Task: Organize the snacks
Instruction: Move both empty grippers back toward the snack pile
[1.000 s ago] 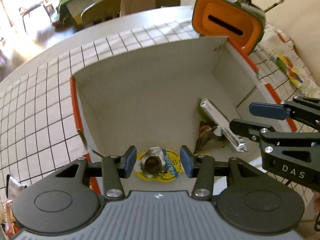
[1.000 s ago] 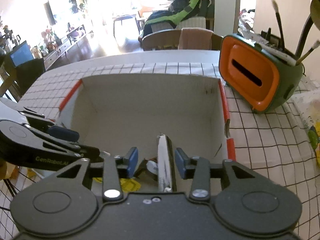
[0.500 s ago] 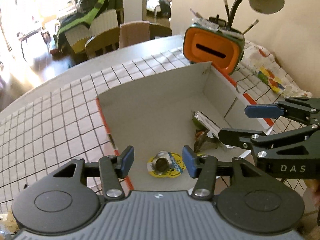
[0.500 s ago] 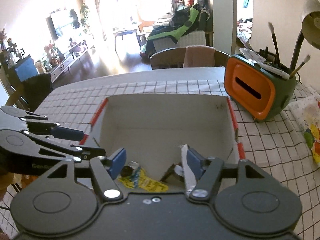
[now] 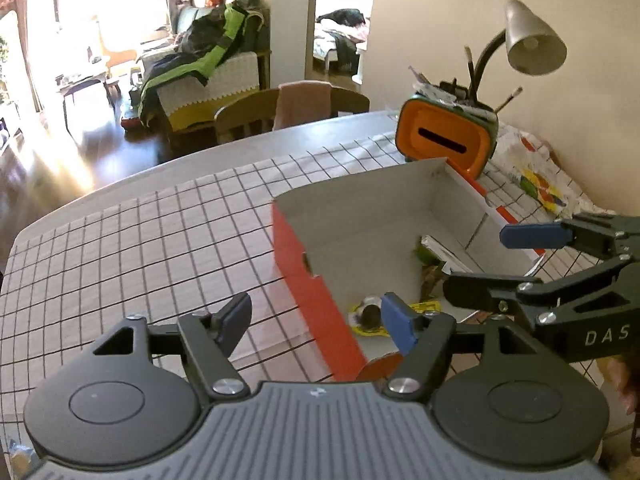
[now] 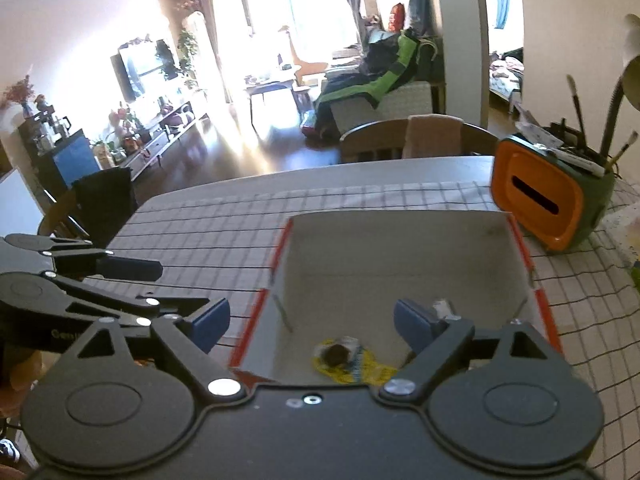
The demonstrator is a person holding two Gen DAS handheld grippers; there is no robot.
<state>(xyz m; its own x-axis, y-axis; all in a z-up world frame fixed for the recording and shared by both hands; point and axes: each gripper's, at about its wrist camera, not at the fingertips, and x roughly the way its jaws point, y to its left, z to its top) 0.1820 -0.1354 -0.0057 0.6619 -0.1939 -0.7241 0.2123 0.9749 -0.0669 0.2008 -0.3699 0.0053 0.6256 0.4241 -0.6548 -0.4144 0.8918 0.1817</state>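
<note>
Left gripper (image 5: 316, 322): my fingers stand wide apart with nothing between them; I hang above the near left corner of the box, one blue pad over the cloth, the other over the box floor.
Right gripper (image 6: 310, 322): my fingers are spread wide and hold nothing; I hover over the near edge of the box, looking down into it.
Box (image 6: 400, 240): an open cardboard box, grey-white inside, orange-red outside, standing on the checked tablecloth (image 5: 160, 220).
Yellow snack (image 6: 352, 362): a small yellow packet with a dark round centre, lying flat on the box floor near the front wall, below and between my right fingers.
Silver snack (image 5: 442, 252): a long foil-wrapped packet, leaning tilted at the right side of the box, with a green and brown wrapper just beside it; well apart from the yellow snack.
Each other: my right gripper shows at the right edge of the left view, my left gripper at the left edge of the right view.
Pen holder (image 6: 548, 200): orange-fronted, green-backed, brushes standing in it, just beyond the box's far right corner.
Lamp (image 5: 532, 40): grey shade, behind the pen holder.
</note>
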